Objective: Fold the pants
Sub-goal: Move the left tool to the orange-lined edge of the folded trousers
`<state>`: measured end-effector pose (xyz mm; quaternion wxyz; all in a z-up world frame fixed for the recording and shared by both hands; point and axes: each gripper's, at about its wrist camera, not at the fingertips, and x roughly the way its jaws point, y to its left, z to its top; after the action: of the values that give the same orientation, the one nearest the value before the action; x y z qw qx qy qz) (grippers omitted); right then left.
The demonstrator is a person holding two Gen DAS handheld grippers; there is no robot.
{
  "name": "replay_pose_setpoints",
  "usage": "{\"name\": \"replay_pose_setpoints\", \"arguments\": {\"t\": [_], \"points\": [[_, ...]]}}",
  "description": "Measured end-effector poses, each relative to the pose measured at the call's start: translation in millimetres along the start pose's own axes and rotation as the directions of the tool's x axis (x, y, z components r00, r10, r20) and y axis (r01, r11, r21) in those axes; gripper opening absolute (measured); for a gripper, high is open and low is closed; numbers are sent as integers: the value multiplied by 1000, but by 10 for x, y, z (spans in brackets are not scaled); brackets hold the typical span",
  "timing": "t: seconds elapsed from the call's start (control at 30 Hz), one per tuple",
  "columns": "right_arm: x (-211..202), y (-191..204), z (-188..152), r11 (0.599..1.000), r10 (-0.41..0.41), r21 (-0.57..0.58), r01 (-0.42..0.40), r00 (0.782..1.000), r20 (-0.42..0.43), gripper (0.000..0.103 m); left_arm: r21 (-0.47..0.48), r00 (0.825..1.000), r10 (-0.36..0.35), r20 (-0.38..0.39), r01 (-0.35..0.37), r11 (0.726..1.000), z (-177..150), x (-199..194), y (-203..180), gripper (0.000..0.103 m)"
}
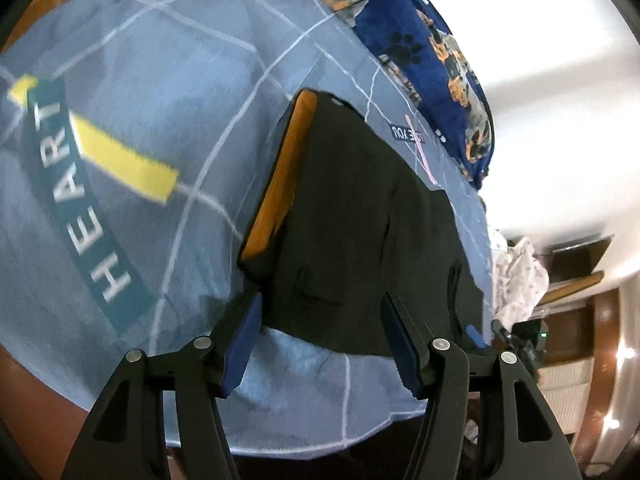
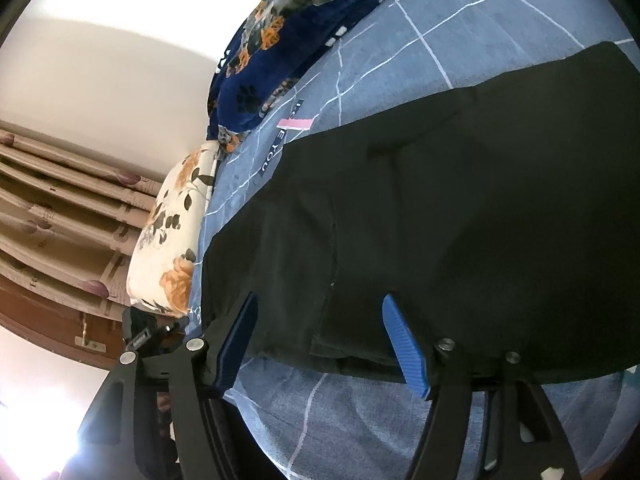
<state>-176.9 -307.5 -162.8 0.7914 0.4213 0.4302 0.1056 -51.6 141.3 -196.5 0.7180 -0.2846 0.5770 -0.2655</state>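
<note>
Both grippers, the left gripper (image 1: 322, 338) and the right gripper (image 2: 320, 340), hang over the near edge of the black pants (image 1: 360, 232), each with its jaws standing about half open and holding nothing, the cloth lying beyond and between the blue pads without being pressed. Just past the jaws the pants lie flat on the blue checked bed sheet (image 1: 160, 120), already doubled into a neat block with an orange lining (image 1: 288, 172) showing along the left side, so I judge they were laid down here to rest after a fold. Each hand points its gripper slanting downward at the bed, set side by side along the same hem.
</note>
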Motion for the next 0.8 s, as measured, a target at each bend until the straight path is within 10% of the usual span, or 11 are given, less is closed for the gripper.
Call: {"name": "replay_pose_setpoints", "arguments": {"t": [0.57,0.8], "points": [[89,117,-88,999,35,9,-35,999,-26,67,-90,993,-115,37,117,989,2,-55,273,61],[275,731,-298,958,175,-199,-207,970,-169,67,-88,991,-135,-4,134,987,2,34,251,61]]}}
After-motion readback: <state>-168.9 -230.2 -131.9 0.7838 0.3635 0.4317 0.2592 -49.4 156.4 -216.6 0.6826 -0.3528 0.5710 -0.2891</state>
